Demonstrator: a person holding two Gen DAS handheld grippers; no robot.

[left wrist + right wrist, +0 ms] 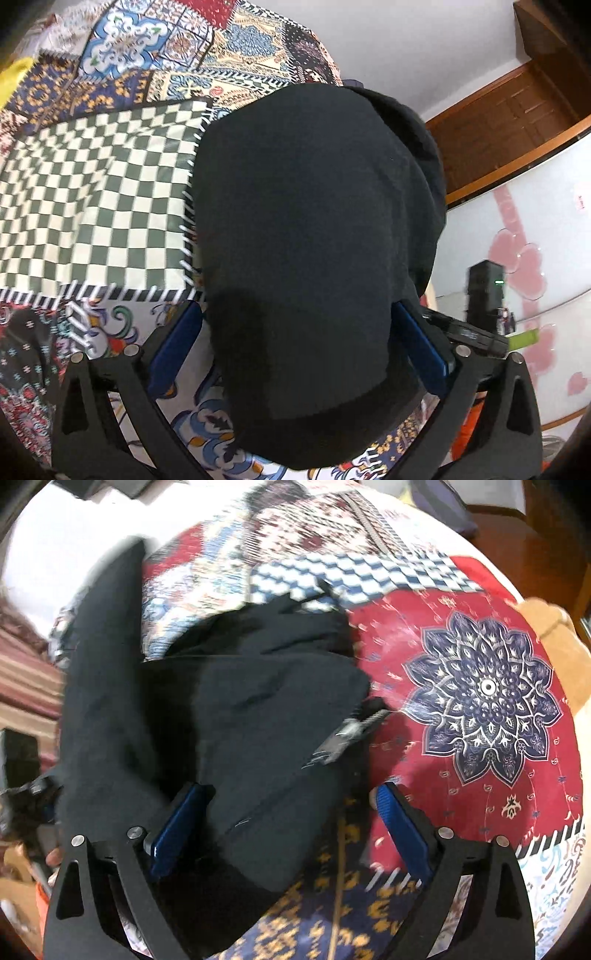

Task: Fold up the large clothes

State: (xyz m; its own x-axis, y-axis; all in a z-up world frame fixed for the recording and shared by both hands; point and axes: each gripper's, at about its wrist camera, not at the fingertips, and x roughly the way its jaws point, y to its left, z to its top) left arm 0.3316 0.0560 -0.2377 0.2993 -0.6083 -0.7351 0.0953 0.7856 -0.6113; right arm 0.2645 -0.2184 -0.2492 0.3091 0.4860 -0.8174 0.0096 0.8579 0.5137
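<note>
A large black garment [306, 206] lies in a folded bundle on a patchwork bedspread [92, 184]. In the left wrist view my left gripper [297, 308] stands wide open over the bundle's near end. The cloth fills the gap between the blue pads [177, 343] without being pinched. In the right wrist view the same black garment [258, 709] shows a metal zipper pull [351, 731] at its right edge. My right gripper [290, 788] is open too. The cloth lies against its left pad [181, 823], and the right pad [402, 830] hangs free over the red patch.
The bedspread [480, 686] reaches out on all sides of the garment. A yellow item [16, 74] sits at its far left corner and a tan soft object [554, 635] at the right edge. Beyond the bed are a wooden door [517, 122], a heart-decorated panel [535, 240] and a black box [485, 288].
</note>
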